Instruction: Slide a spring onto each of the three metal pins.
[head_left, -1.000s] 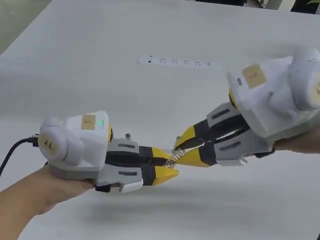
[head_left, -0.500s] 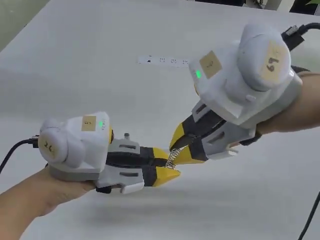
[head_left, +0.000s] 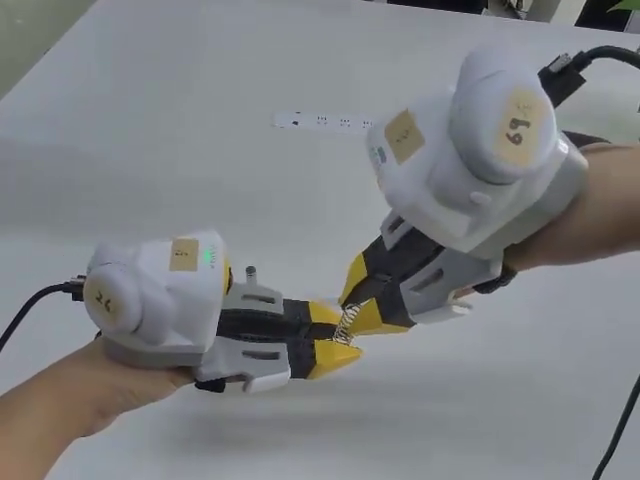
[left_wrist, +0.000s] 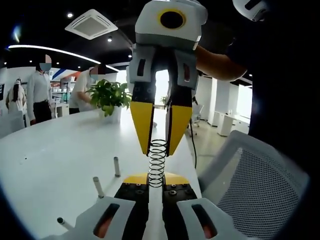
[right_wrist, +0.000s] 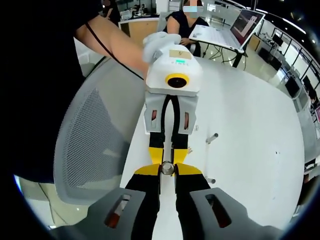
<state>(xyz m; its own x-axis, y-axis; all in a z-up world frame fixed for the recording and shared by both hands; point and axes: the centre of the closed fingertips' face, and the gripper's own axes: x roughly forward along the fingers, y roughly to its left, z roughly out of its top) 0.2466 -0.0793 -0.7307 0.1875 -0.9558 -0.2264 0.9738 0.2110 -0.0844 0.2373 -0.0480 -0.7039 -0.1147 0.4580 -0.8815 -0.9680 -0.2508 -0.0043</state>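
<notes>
The right gripper (head_left: 352, 308) has been swung up. A second ago it was held low and nearly level at the right edge, blurred, reaching in sideways. Now its body is raised higher and nearer the middle and tipped steeply, with the jaws pointed down-left onto the spring (head_left: 347, 322). Its cable (head_left: 588, 58) and the forearm (head_left: 610, 205) behind it have been brought into the head view. The left gripper (head_left: 342, 335) is seen a touch lower in the head view, which may be camera shift. Any change in the spring's slant is too small to tell.
</notes>
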